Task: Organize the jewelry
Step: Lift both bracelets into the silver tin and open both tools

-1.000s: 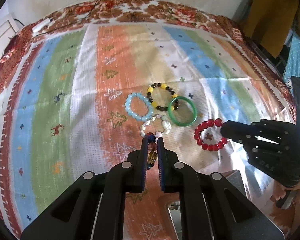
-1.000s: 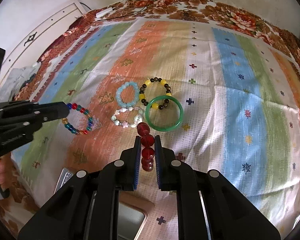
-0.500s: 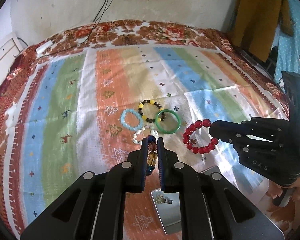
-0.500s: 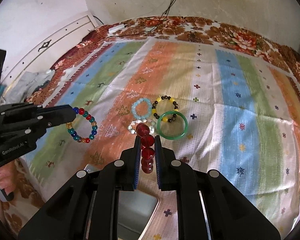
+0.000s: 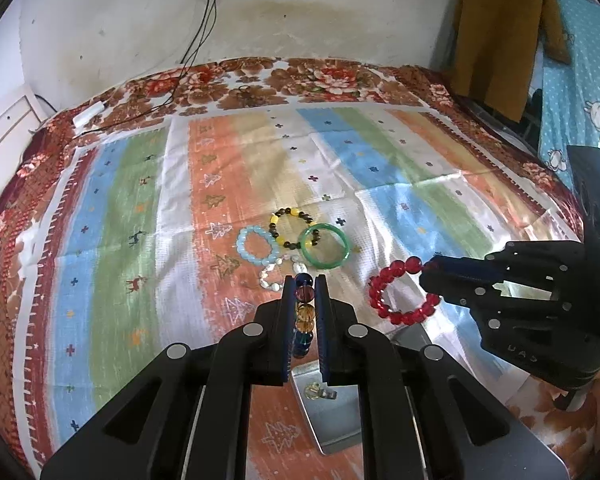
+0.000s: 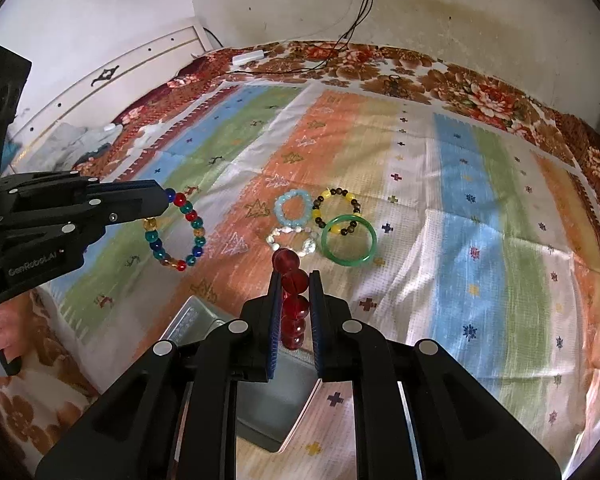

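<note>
My left gripper (image 5: 304, 285) is shut on a multicoloured bead bracelet (image 5: 303, 312), held in the air; it hangs as a ring in the right wrist view (image 6: 176, 230). My right gripper (image 6: 293, 280) is shut on a red bead bracelet (image 6: 293, 304), also lifted; it shows in the left wrist view (image 5: 400, 292). On the striped cloth lie a light blue bracelet (image 5: 257, 246), a yellow and dark bead bracelet (image 5: 290, 226), a green bangle (image 5: 325, 246) and a white bead bracelet (image 5: 278, 274). A metal tin (image 5: 328, 408) sits below both grippers.
The striped cloth (image 5: 140, 208) covers a bed with a floral border. A white adapter and cables (image 5: 88, 114) lie at the far left edge. A wall stands behind; a brown garment (image 5: 500, 36) hangs at the right.
Both grippers have risen and pulled back from the cloth with their bracelets. The bracelets on the cloth look smaller and the metal tin has come into view below.
</note>
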### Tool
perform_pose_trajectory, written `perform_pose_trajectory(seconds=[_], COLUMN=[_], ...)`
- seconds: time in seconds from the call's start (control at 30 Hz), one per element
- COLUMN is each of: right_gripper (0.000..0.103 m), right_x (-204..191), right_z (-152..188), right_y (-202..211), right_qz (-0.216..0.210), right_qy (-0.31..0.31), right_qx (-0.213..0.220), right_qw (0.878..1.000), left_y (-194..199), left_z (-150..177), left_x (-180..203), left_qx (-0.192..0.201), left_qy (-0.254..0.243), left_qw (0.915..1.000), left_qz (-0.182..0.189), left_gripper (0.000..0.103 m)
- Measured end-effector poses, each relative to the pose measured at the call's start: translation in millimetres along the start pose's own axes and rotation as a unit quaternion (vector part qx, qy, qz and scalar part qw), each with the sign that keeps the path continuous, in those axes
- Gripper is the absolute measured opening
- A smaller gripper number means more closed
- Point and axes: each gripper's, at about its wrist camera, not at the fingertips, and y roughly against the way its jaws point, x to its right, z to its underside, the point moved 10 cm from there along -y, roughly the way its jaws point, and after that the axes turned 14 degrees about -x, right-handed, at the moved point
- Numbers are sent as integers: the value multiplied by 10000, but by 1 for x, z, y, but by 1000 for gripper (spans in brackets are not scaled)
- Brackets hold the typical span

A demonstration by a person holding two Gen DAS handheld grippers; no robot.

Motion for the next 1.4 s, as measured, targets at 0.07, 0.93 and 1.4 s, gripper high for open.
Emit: perform_pose_trajectory(seconds=[0.07,0.93,1.4], right_gripper=[14,14,43], right_x=[-1,-20,-8], right_z=[3,32,35], right_y=[0,4,-3], right_qz=[-31,-166,-29], right_qy=[-8,232,20], right_qx=[-10,-136,-174], right_qw=[10000,9995,9998], left_y=[1,-13,-15], left_z=[4,41,40], left_x=[4,35,22], left_qx=[-3,-271,-270], left_qy=[-32,-249,-89], left_qw=[10000,9993,9994], left_qz=[23,61,-187], left_gripper=[9,9,36])
